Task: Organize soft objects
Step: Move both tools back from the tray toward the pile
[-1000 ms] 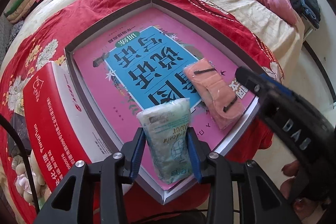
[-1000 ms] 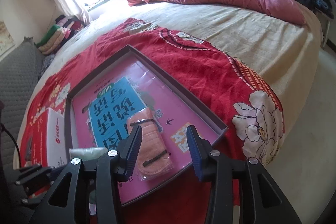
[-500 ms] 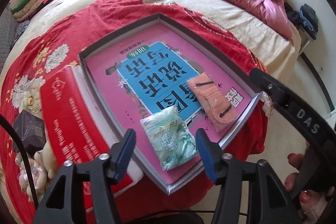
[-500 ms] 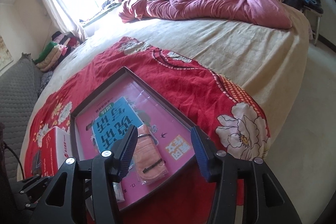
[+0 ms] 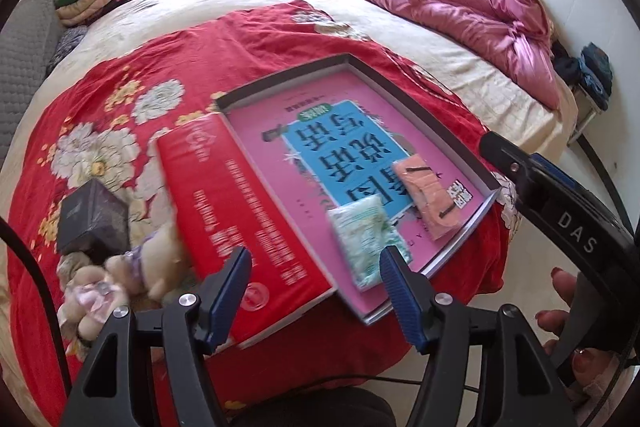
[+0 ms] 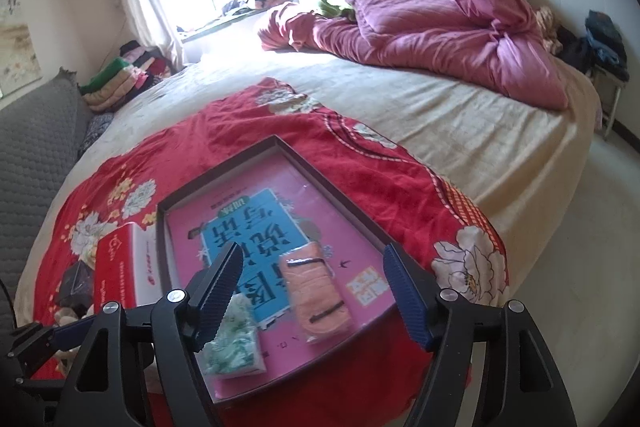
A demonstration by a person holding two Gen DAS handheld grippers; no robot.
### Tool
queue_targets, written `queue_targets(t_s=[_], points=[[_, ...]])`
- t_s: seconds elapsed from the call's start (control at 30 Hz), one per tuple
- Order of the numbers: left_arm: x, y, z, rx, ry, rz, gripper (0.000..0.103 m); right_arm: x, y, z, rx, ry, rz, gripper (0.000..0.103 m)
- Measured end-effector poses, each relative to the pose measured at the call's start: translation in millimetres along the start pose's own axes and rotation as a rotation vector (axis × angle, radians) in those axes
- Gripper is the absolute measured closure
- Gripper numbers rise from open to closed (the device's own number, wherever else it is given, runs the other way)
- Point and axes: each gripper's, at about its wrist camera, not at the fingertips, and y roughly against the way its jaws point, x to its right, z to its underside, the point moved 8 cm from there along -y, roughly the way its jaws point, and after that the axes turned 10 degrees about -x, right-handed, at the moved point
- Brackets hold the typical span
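Since a second ago we lift both tools off the tray (image 5: pixel 442 115); jaws have just been opening and stand released, nothing between them. The green-white packet (image 5: pixel 366 241) lies just ahead of our left gripper (image 5: pixel 316 291). The peach pouch (image 6: pixel 316 295) lies beyond our right gripper (image 6: pixel 312 295), side by side (likely tidied for sorting). The plush toy (image 5: pixel 120 271) waits left.
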Motion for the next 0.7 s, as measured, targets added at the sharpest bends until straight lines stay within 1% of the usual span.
queue_targets(t_s=[0.17, 0.3, 0.5, 0.7], points=[[-19, 15, 8, 0.021, 0.031, -0.008, 0.032, -21, 20, -1, 0.034, 0.027, -0.005, 0.026], [-35, 28, 17, 0.035, 0.063, 0.001, 0.030, -37, 34, -1, 0.053, 0.054, -0.005, 0.025], [-58, 47, 29, 0.057, 0.108, 0.007, 0.029, -61, 53, 4, 0.074, 0.087, -0.003, 0.025], [-84, 68, 40, 0.081, 0.144, -0.010, 0.028, -87, 72, 8, 0.079, 0.108, -0.037, 0.025]])
